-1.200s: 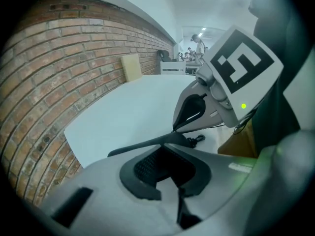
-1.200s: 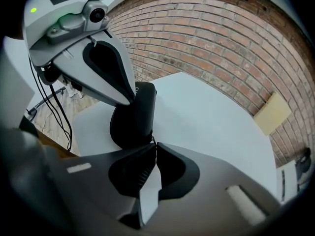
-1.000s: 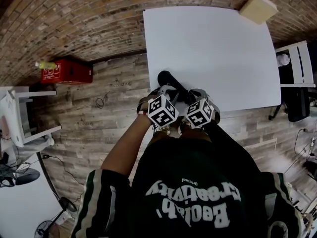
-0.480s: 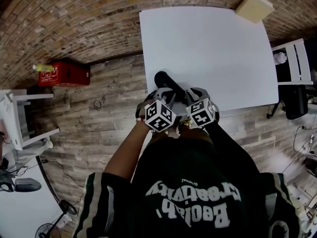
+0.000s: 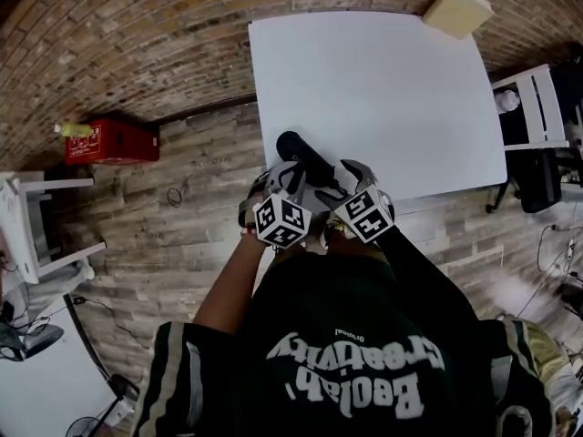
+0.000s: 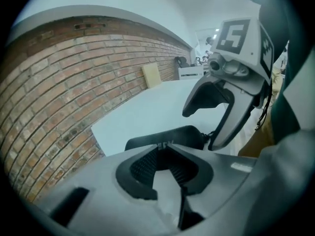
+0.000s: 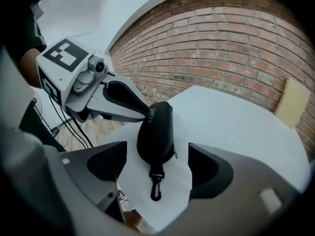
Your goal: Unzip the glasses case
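The black glasses case [image 5: 305,157] lies on the white table [image 5: 383,80] near its front left corner, zipped, with a strap and clip [image 7: 156,183] at its near end. My left gripper [image 5: 293,182] has its tips at the case's side [image 6: 167,135]. Its jaws have just been opening and stand a narrow gap apart, with no grip showing. My right gripper [image 7: 157,159] has just been opening and now stands wide open. The strap end lies between and ahead of its jaws, untouched. In the right gripper view the left gripper's fingers [image 7: 125,102] reach the case's left side.
A tan box [image 5: 458,9] sits at the table's far right corner. A brick wall runs behind the table. On the wooden floor to the left stands a red crate [image 5: 114,141], and a white chair [image 5: 537,107] stands to the right.
Both marker cubes have drawn back toward me and a little left, away from the case. The case stays lying on the table.
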The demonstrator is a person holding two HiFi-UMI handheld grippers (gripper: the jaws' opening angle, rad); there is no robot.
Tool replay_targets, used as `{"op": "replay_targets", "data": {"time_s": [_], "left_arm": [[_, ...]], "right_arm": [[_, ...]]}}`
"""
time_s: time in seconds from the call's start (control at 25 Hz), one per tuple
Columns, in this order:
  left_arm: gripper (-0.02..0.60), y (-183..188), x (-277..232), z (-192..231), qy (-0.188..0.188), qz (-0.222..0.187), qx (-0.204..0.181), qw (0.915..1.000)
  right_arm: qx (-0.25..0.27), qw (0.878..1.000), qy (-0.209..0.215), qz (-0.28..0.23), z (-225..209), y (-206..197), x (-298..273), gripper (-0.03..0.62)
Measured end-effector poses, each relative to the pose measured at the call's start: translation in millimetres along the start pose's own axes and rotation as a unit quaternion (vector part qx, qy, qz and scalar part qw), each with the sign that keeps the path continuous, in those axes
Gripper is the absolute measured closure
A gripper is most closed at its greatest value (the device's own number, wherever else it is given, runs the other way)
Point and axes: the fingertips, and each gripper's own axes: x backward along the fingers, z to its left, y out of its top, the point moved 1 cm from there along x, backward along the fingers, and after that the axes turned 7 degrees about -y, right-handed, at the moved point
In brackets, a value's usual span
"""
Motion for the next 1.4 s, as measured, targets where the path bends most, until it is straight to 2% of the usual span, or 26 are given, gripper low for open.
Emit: {"op": "replay_targets", "data": {"time_s": [0.12, 0.24, 0.28, 0.32, 0.36, 0.56, 1.0, 1.4], "left_arm": [[0.525, -8, 6, 5, 0.012, 0.005, 0.015, 0.9998], [0.528, -13, 10, 6, 0.016, 0.012, 0.02, 0.9996], [0.529, -14, 11, 6, 0.016, 0.014, 0.022, 0.9995], [0.531, -16, 11, 6, 0.016, 0.015, 0.024, 0.9995], [0.532, -17, 11, 5, 0.016, 0.016, 0.025, 0.9994], [0.534, -22, 4, 0, 0.008, 0.024, 0.022, 0.9994], [0.535, -7, -21, -7, -0.012, 0.024, 0.001, 0.9996], [0.572, -11, -38, -12, -0.026, 0.046, -0.004, 0.9986]], "right_arm": [[0.053, 0.999, -0.001, 0.002, 12, 12, -8, 0.191], [0.077, 0.997, -0.022, 0.022, 7, 15, -18, 0.191], [0.079, 0.996, -0.029, 0.031, 3, 15, -22, 0.199], [0.079, 0.996, -0.034, 0.037, -1, 15, -24, 0.247], [0.075, 0.996, -0.035, 0.039, -4, 15, -25, 0.305], [0.026, 0.999, -0.021, 0.027, -9, 17, -23, 0.307], [-0.054, 0.998, -0.02, 0.002, -20, 17, -11, 0.318], [-0.044, 0.999, -0.023, 0.002, -25, 16, -8, 0.318]]}}
